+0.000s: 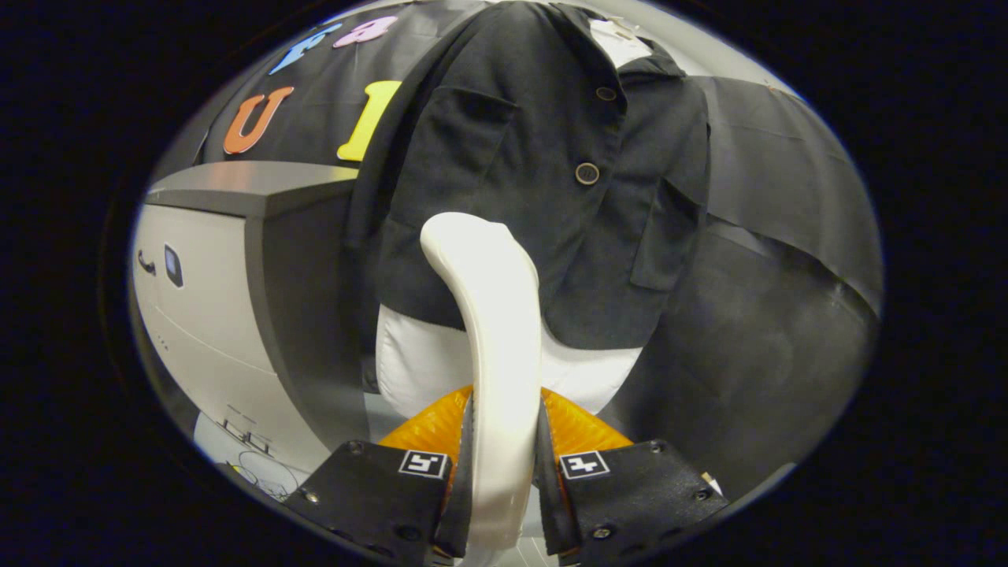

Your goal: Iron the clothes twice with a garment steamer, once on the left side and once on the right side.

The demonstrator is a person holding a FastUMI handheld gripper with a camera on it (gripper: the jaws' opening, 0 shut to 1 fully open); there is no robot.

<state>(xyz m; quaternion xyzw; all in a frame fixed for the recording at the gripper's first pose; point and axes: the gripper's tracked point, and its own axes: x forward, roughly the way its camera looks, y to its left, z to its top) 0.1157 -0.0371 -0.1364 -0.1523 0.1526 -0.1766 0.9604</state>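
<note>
Gripping the garment steamer (492,331) by its curved white handle, the gripper (504,465) is pressing both fingers against the handle's sides, one on each flank, so the jaws are closed on it. The handle is rising from between the fingers and arching forward, and the steamer's wider white head is showing beyond it, lying against the lower hem of the dark jacket (551,181).

The jacket is hanging upright just ahead of the fingers, its front facing the camera, with a row of round buttons (587,173) running down the middle and a patch pocket (465,134) showing on either side. The steamer's head is sitting at the bottom edge of the cloth, roughly below the button line and a little to the side of the pocket nearer the grey cabinet (236,276). That cabinet is standing beside the jacket, its flat top level with the garment's middle. Dark cloth is draping behind and on the other side of the jacket.
</note>
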